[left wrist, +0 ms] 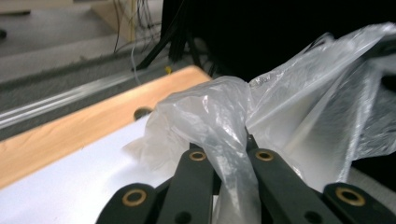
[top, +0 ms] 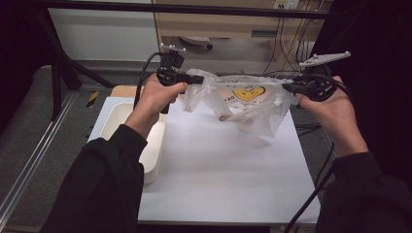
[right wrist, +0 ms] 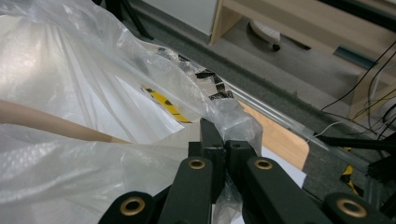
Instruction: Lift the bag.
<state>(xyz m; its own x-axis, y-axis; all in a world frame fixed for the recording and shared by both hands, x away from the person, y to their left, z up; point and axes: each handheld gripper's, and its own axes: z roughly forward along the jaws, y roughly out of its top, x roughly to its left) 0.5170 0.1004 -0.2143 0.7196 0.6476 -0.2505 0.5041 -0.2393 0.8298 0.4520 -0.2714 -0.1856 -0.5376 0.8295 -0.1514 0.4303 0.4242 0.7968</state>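
Both claws, left claw [top: 197, 79] and right claw [top: 287, 87], clenched on plastic bag [top: 243, 104] above white tabletop [top: 218, 165], perhaps grey-carpeted floor [top: 34, 131] alongside.

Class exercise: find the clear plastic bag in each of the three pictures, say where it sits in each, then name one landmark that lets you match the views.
High view: the clear plastic bag hangs upper centre, stretched between both grippers.
Left gripper view: the bag spreads across centre and right, a fold pinched in the jaws.
Right gripper view: it covers the left and centre.
Shared landmark: the wooden table edge, beyond the white sheet.
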